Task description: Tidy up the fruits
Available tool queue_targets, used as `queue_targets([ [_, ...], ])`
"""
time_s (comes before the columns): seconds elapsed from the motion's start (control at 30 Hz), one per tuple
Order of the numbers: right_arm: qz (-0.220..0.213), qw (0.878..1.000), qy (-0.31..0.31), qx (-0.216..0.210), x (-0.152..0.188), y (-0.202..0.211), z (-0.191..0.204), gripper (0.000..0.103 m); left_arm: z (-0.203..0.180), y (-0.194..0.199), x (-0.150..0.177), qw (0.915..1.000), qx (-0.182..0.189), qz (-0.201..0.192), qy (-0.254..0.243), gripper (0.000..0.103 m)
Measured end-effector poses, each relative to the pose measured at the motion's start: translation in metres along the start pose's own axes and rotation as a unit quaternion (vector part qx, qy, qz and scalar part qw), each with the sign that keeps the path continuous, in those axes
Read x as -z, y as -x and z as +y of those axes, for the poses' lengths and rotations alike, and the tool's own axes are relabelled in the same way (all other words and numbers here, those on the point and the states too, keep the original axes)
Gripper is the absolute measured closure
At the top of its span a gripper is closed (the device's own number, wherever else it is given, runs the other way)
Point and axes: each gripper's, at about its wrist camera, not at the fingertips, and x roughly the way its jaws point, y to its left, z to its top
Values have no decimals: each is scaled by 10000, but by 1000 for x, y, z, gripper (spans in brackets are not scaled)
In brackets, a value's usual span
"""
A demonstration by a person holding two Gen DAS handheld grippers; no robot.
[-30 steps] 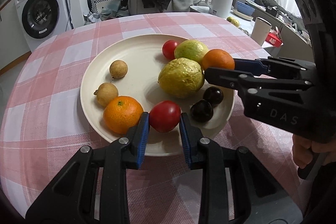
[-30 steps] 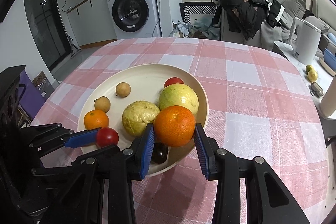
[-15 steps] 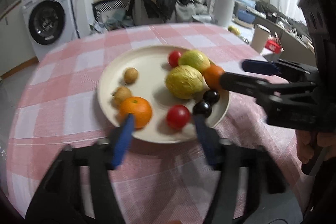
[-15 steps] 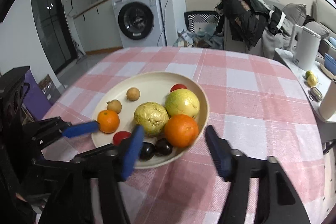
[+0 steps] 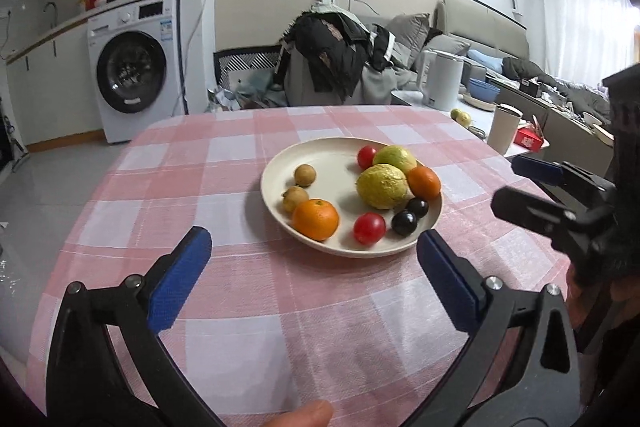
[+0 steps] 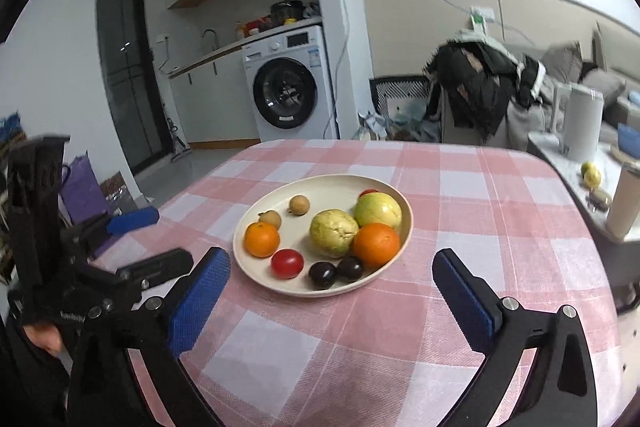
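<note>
Both claws, left [image 5: 312,251] and right [image 6: 331,273], have just been opening and gape wide and empty above the bench [image 5: 248,291], short of the fruit plate [image 5: 276,167].

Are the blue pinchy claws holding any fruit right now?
No. The left gripper and right gripper have just been opening, with nothing between them. All the fruit sits on the plate.

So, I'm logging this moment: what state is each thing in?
Left hand-held gripper: open, holding nothing, jaws just opened.
Right hand-held gripper: open, holding nothing, jaws just opened.
Plate: on the table, holding all nine fruits.
Washing machine: door shut.
</note>
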Motion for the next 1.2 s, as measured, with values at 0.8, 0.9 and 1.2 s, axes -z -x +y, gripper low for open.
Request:
queue_targets([
  [0.8, -692, 9972, 289, 57, 12, 18, 8, 0, 6, 6, 6, 9996, -69, -201, 163, 0],
  [0.9, -678, 9973, 266, 49, 12, 17, 7, 0, 4, 7, 5, 9997, -59, -218, 110, 0],
  [1.2, -644, 9977, 220, 45, 12, 16, 5, 0, 3, 7, 5, 9997, -58, -225, 103, 0],
])
